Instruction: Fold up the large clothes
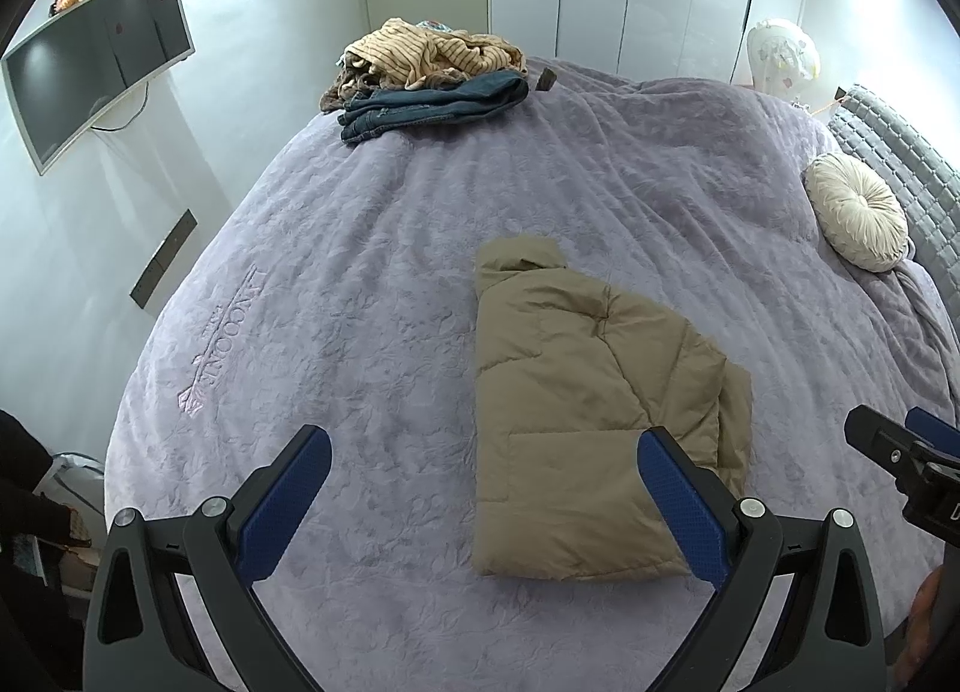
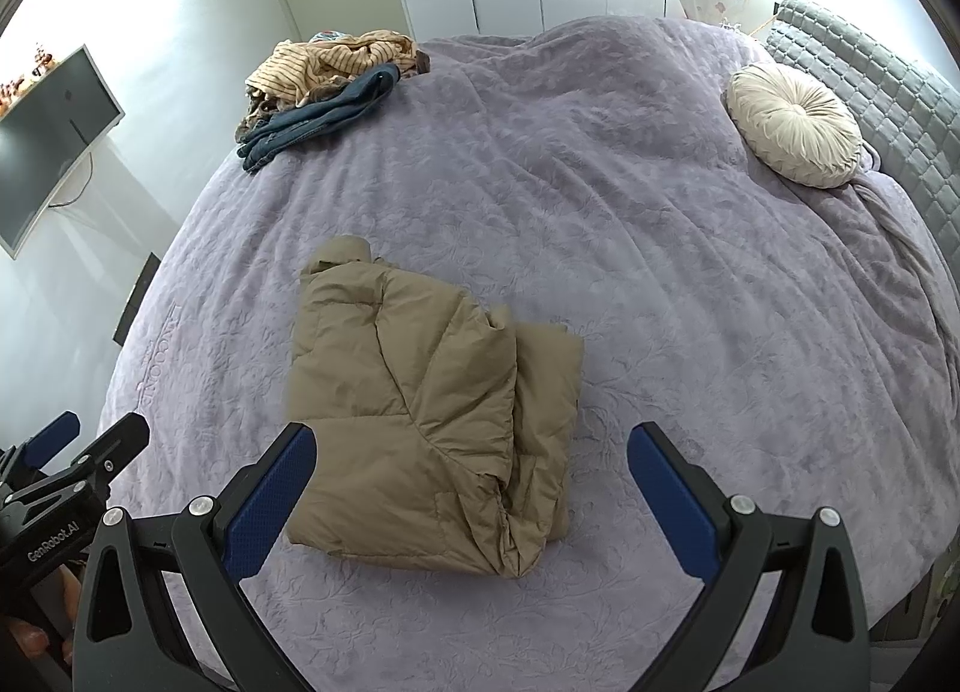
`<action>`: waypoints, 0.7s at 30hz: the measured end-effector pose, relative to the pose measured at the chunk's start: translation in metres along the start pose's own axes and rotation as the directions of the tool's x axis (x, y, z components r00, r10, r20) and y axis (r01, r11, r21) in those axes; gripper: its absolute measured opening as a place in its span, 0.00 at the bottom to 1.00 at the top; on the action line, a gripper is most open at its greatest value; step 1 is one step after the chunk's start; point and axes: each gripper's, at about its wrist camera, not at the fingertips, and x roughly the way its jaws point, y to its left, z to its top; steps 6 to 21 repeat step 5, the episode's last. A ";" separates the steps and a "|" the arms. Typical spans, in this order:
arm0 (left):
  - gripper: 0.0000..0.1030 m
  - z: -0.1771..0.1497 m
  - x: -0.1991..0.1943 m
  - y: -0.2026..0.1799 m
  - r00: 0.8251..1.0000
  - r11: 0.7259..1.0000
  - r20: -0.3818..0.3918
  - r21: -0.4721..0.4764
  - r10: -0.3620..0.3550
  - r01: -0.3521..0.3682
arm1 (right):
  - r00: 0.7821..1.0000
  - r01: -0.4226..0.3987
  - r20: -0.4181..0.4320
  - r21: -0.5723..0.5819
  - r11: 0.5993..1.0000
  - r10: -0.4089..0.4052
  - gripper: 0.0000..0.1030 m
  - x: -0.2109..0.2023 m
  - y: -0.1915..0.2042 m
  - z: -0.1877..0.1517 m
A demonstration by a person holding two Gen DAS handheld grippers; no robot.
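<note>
A tan puffer jacket lies folded into a compact bundle on the lavender bed cover; it also shows in the right wrist view. My left gripper is open and empty, held above the near edge of the jacket, its right finger over the jacket's near right part. My right gripper is open and empty, above the jacket's near right side. The right gripper shows at the right edge of the left view; the left gripper shows at the left edge of the right view.
A pile of striped and denim clothes lies at the bed's far left corner. A round cream cushion sits by the grey quilted headboard. A wall TV, a door and wardrobes stand beyond.
</note>
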 end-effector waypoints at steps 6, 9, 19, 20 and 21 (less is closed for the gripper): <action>0.99 -0.001 0.000 -0.002 1.000 1.000 0.006 0.002 0.001 -0.001 | 1.000 0.000 -0.006 0.005 1.000 0.000 1.00 0.003 -0.002 -0.004; 0.99 -0.001 0.000 -0.002 1.000 1.000 0.006 0.002 0.001 -0.001 | 1.000 0.000 -0.006 0.005 1.000 0.000 1.00 0.003 -0.002 -0.004; 0.99 -0.001 0.000 -0.002 1.000 1.000 0.006 0.002 0.001 -0.001 | 1.000 0.000 -0.006 0.005 1.000 0.000 1.00 0.003 -0.002 -0.004; 0.99 -0.001 0.000 -0.002 1.000 1.000 0.006 0.002 0.001 -0.001 | 1.000 0.000 -0.006 0.005 1.000 0.000 1.00 0.003 -0.002 -0.004; 0.99 -0.001 0.000 -0.002 1.000 1.000 0.006 0.002 0.001 -0.001 | 1.000 0.000 -0.006 0.005 1.000 0.000 1.00 0.003 -0.002 -0.004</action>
